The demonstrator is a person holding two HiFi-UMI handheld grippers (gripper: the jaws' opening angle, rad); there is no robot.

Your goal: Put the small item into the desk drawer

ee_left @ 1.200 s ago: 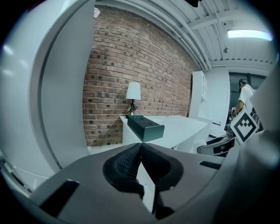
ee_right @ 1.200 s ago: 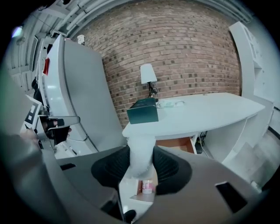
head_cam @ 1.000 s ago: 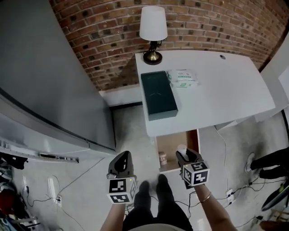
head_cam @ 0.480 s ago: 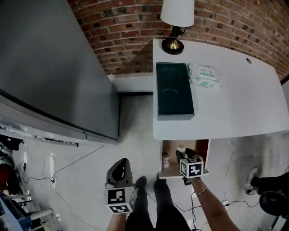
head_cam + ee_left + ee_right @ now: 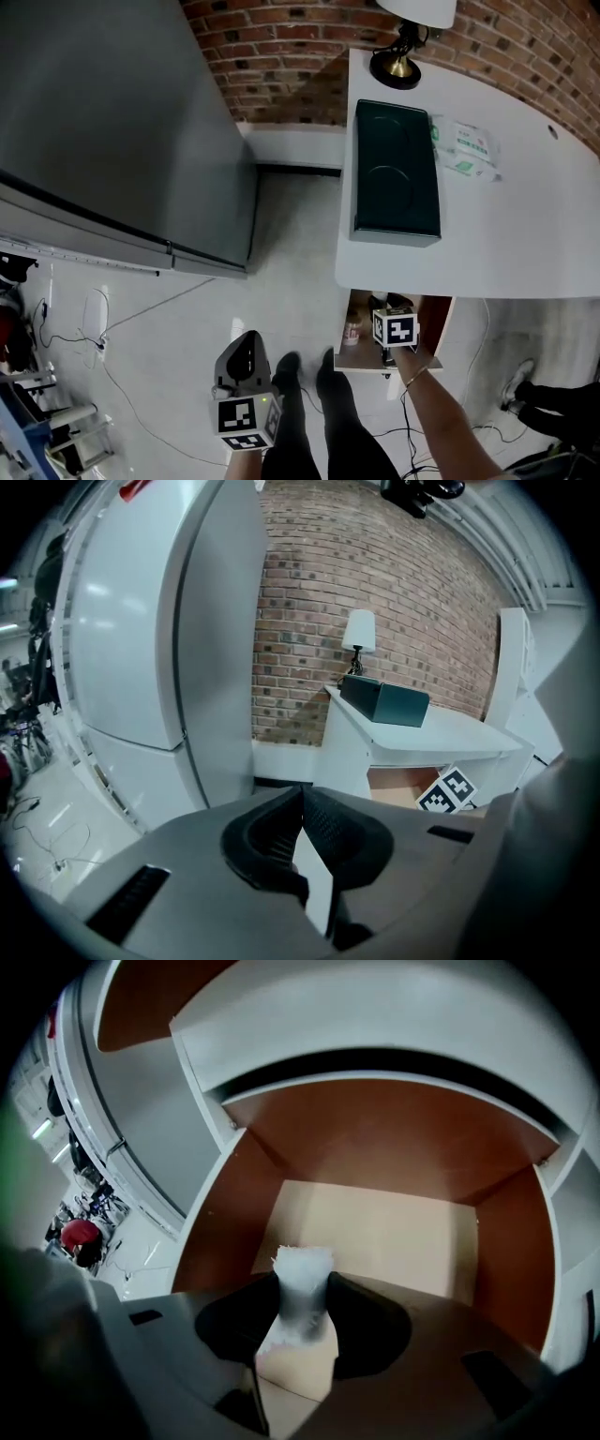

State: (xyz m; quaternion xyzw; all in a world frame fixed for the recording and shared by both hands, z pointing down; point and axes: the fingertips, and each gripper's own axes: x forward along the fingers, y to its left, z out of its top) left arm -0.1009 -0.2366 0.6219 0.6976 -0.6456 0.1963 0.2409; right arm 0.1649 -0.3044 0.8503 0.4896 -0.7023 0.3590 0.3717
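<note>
Right gripper (image 5: 302,1286) clasping small white item (image 5: 303,1262) in drawer (image 5: 375,1232), left gripper (image 5: 301,803) clenched empty, packet (image 5: 472,148) print unreadable

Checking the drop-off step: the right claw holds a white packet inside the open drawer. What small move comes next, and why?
Probably open the right claw: the white packet is pinched between its jaws, already within the drawer walls with the floor just ahead, so letting go should drop it inside.

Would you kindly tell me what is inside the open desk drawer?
The right gripper reaches into the drawer, closed on a small white item, with a small bottle by the left wall. The gripper covers the floor beneath it.
</note>
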